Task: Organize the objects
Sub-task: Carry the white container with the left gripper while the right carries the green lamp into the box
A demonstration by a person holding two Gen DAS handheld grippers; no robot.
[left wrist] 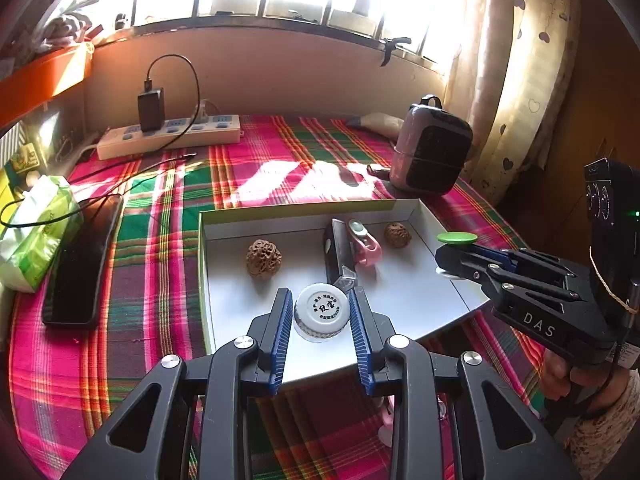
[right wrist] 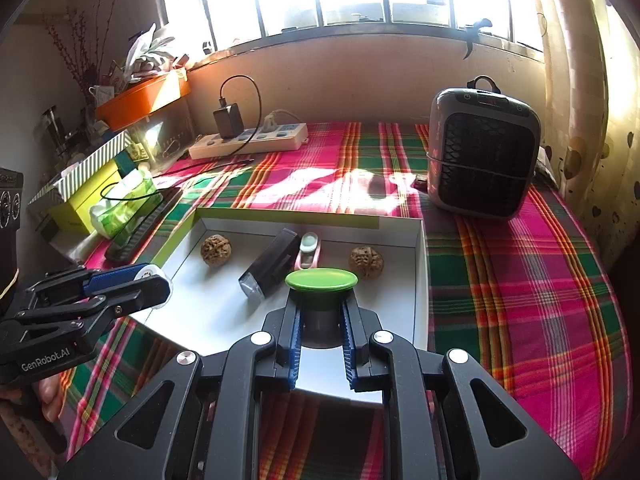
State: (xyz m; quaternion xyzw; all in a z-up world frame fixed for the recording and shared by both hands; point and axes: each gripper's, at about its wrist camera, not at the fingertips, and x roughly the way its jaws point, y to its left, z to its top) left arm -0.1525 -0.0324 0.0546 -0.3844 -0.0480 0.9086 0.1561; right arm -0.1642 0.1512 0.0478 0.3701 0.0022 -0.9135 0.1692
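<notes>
A small jar with a white printed cap [left wrist: 319,307] sits between the blue pads of my left gripper [left wrist: 320,295], which is shut on it over the near part of a white shallow box [left wrist: 304,213]. My right gripper [right wrist: 321,305] is shut on a dark object with a flat green top [right wrist: 321,279], held over the box's near right side. The left wrist view shows the right gripper [left wrist: 450,256] and the green top [left wrist: 456,237] at the box's right rim. Inside the box lie two walnuts [left wrist: 263,258] [left wrist: 397,234], a black flashlight-like device [right wrist: 270,266] and a pink clip-like item [right wrist: 309,252].
A plaid cloth [right wrist: 520,280] covers the table. A grey fan heater [right wrist: 482,154] stands at the back right, a power strip with a charger [right wrist: 248,142] at the back. A dark phone [left wrist: 84,260] and a green tissue pack [left wrist: 38,232] lie left of the box.
</notes>
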